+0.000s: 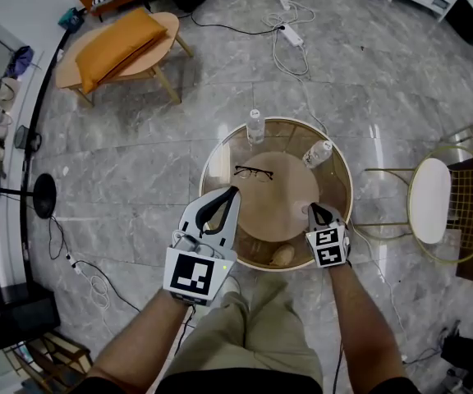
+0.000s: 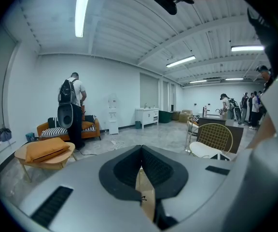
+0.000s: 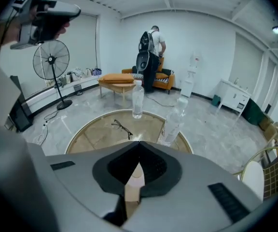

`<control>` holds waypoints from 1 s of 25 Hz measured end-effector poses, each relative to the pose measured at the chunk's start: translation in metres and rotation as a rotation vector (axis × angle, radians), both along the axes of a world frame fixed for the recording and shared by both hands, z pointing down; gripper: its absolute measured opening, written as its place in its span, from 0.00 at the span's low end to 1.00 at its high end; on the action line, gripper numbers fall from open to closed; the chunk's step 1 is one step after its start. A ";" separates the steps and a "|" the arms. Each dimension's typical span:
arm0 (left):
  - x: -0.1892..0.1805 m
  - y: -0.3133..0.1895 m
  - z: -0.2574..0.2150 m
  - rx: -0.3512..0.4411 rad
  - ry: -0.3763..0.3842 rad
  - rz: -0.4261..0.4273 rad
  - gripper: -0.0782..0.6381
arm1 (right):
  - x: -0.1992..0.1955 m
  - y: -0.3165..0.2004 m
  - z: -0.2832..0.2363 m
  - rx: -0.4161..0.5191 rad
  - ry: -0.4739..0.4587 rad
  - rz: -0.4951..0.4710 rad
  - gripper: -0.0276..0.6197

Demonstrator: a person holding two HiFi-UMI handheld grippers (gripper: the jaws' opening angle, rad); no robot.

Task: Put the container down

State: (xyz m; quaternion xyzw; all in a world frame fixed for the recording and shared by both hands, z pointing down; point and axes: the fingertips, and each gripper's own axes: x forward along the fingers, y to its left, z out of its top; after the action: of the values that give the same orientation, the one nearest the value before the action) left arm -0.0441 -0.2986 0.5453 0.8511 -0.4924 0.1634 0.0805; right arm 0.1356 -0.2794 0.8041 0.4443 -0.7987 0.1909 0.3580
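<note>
Your right gripper (image 1: 314, 210) has its jaws pressed together, empty; your left gripper (image 1: 234, 191) the same, tips meeting on nothing. The nearer bottle (image 1: 318, 153) stands on the round glass bench (image 1: 218, 167), just beyond the right gripper and apart from it. A second bottle (image 1: 255, 126) stands at the far rim.

The floor (image 1: 138, 162) is glossy stone, the tabletop (image 1: 220, 169) clear glass, the bottle (image 1: 318, 153) transparent plastic.
</note>
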 end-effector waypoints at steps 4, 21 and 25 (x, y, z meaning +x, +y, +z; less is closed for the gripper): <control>0.000 0.002 -0.017 0.026 0.014 0.005 0.13 | -0.005 -0.003 -0.053 0.092 -0.032 0.003 0.06; -0.007 0.035 -0.100 0.106 0.015 0.043 0.13 | -0.047 0.031 -0.254 0.273 -0.177 -0.070 0.06; -0.009 0.045 -0.117 0.117 0.037 0.043 0.13 | -0.053 0.032 -0.286 0.303 -0.207 -0.054 0.06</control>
State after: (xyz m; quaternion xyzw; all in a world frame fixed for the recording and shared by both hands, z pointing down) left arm -0.0535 -0.2538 0.4288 0.8675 -0.4813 0.1204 0.0359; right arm 0.0828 -0.2478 0.5180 0.4497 -0.8625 0.1034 0.2079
